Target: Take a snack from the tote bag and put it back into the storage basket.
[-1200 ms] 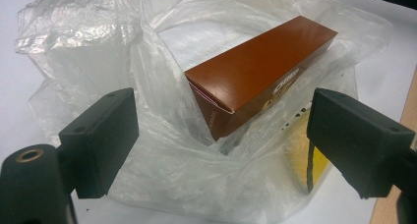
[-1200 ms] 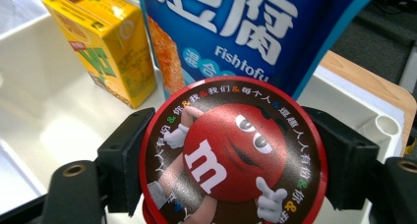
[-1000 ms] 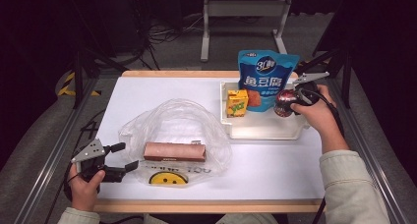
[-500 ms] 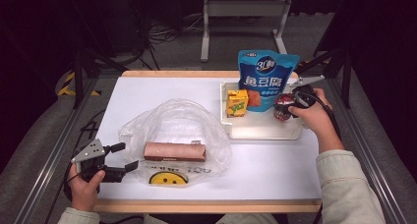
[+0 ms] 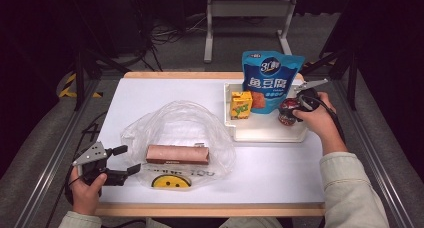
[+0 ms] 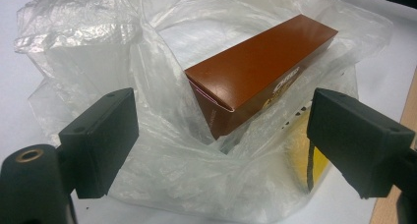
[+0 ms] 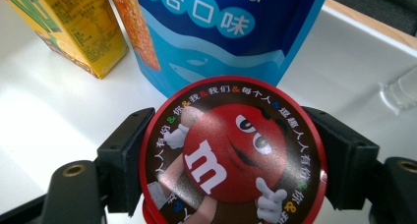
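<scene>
Presently, the right gripper (image 7: 231,160) is clamped on a round red candy tub (image 7: 231,150), its two black jaws pressed against opposite sides of the lid rim; the tub sits squarely between them. From the high view the tub (image 5: 288,111) stands in the white tray (image 5: 265,134) at the tabletop's (image 5: 280,168) far right, just in front of a blue snack pouch (image 5: 270,78) and well right of a yellow drink carton (image 5: 241,104), with the right hand (image 5: 320,119) behind it. The left gripper (image 6: 216,135) has its jaws wide apart and closed on nothing; they hover over the crumpled rim of a clear plastic bag (image 6: 167,175). A brown carton (image 6: 260,71) lies inside that bag, beyond the jaws and roughly midway between them, untouched. In the high view the left gripper (image 5: 127,160) sits at the bag's (image 5: 180,123) left edge, held by the left hand (image 5: 87,185), with the brown carton (image 5: 177,154) lying lengthwise beside a yellow smiley print (image 5: 171,181).
</scene>
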Demonstrator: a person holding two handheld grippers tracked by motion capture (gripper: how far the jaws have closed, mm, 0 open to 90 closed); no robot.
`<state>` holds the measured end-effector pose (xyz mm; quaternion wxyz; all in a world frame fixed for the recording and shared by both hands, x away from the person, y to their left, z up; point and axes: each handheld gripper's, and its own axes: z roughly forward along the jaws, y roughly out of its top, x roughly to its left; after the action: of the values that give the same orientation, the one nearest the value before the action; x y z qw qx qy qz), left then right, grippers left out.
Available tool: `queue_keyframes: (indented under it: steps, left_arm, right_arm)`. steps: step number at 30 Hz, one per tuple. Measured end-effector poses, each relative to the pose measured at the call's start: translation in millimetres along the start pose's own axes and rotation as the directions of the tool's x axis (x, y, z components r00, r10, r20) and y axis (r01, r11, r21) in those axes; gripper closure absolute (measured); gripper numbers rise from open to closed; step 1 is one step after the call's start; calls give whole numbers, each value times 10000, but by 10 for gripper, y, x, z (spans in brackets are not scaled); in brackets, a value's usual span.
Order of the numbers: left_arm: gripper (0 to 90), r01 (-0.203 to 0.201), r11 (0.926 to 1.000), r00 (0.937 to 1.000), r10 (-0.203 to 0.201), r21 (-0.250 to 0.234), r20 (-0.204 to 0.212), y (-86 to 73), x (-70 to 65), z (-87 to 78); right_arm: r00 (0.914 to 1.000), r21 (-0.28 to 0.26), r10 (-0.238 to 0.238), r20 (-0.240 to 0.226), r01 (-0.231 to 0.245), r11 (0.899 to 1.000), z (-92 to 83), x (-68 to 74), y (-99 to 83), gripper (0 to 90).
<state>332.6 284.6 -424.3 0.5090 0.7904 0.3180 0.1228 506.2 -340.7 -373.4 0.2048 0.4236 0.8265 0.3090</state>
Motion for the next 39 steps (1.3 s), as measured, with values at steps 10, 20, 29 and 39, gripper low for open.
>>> queue_keyframes:
  steps: [10, 20, 29, 39]
  left_arm:
    - [130, 6, 10000, 10000, -6, -3, 2, -3, 2, 1]
    - [130, 8, 10000, 10000, -8, 11, -10, -2, -1, 2]
    - [129, -55, 10000, 10000, 56, 59, -22, 1, 1, 2]
    - [129, 2, 10000, 10000, -2, 42, -16, 0, -2, 1]
  right_arm:
    - [9999, 251, -3, -132, 6, 9997, 82, 1, -14, 257]
    - [9999, 689, -35, -108, 42, 9976, 107, -12, -40, 256]
    - [9998, 504, 178, -43, -176, 9986, 62, -19, -66, 201]
    - [9991, -217, 355, 211, -350, 9992, -146, 40, -7, 198]
